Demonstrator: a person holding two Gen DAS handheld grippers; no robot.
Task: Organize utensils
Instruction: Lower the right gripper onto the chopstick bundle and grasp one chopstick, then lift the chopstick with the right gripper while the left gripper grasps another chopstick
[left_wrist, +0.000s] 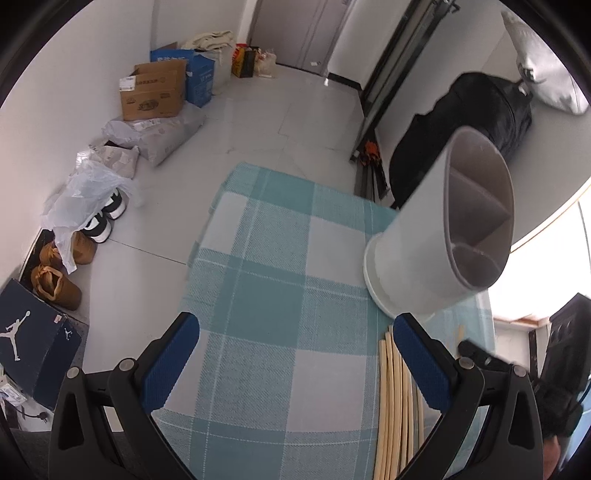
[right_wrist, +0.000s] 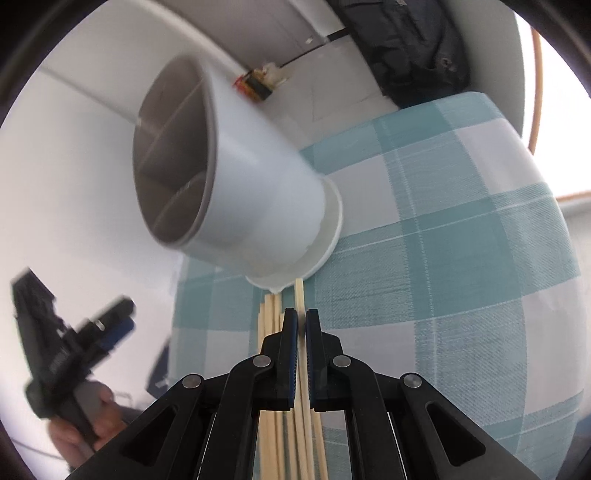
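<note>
A grey utensil holder (left_wrist: 439, 236) with inner dividers stands upright on the teal checked tablecloth (left_wrist: 266, 280); it also shows in the right wrist view (right_wrist: 236, 184). Several pale wooden chopsticks (left_wrist: 395, 406) lie in a bundle in front of it. My left gripper (left_wrist: 295, 358) is open and empty above the cloth, left of the chopsticks. My right gripper (right_wrist: 301, 332) is shut on chopsticks (right_wrist: 300, 295) from the bundle (right_wrist: 273, 435), just short of the holder's base. The left gripper (right_wrist: 74, 354) shows blurred at the left of the right wrist view.
The table is small, with edges close on all sides. On the floor to the left lie cardboard boxes (left_wrist: 153, 92), bags, shoes (left_wrist: 55, 284) and a shoe box (left_wrist: 33, 339). A black bag (left_wrist: 469, 129) stands behind the holder.
</note>
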